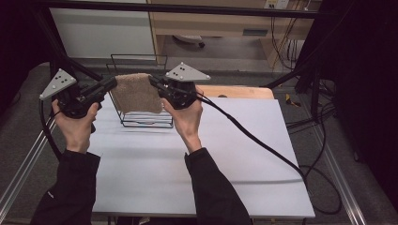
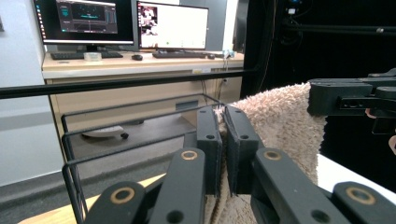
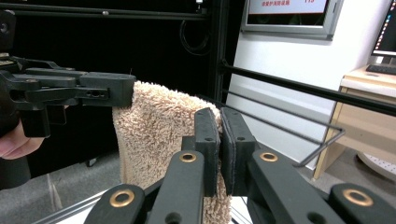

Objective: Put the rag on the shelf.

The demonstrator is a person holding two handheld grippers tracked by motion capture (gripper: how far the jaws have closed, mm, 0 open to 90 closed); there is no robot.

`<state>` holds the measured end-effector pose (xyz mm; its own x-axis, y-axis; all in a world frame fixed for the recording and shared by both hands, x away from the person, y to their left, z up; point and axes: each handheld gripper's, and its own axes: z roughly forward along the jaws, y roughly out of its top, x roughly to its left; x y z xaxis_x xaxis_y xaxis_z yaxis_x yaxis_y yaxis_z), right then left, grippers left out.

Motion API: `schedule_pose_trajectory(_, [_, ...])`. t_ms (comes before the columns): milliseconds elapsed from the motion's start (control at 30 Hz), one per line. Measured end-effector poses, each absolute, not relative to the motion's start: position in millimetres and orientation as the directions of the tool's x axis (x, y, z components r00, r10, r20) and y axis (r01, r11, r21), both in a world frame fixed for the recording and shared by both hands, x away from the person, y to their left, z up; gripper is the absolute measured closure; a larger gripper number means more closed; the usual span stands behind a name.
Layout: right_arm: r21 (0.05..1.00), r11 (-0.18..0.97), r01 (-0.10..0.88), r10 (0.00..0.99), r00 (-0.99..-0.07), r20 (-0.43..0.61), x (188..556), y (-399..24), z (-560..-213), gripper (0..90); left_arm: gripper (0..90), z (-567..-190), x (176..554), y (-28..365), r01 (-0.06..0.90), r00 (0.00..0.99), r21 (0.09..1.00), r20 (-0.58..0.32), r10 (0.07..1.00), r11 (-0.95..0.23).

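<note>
A beige towel (image 1: 136,93) hangs stretched between my two grippers above a black wire rack (image 1: 141,117) at the back of the white table. My left gripper (image 1: 114,83) is shut on the towel's left top corner. My right gripper (image 1: 152,80) is shut on its right top corner. In the left gripper view the towel (image 2: 280,121) is pinched between the jaws of my left gripper (image 2: 222,122), with the other gripper's jaw beyond it. In the right gripper view the towel (image 3: 159,135) drapes down from my right gripper (image 3: 219,126).
The white table (image 1: 197,159) spreads out in front of the rack. A wooden board (image 1: 244,91) lies at the back right edge. A black cable (image 1: 253,136) trails across the table to the right. Black frame bars (image 1: 187,9) cross overhead. A desk with monitors (image 2: 130,23) stands behind.
</note>
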<state>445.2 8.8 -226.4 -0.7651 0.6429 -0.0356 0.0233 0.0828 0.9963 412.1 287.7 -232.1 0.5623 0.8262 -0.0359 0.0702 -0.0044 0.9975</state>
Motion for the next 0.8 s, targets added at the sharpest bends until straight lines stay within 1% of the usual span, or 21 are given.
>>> schedule_pose_trajectory(800, [0.998, 0.063, -0.022, 0.658, -0.751, -0.059, 462.5, 20.1, -199.6, 86.4, 85.1, -207.1, 431.6, 293.3, 0.025, 0.533, 0.999, -0.033, 0.846, 0.023])
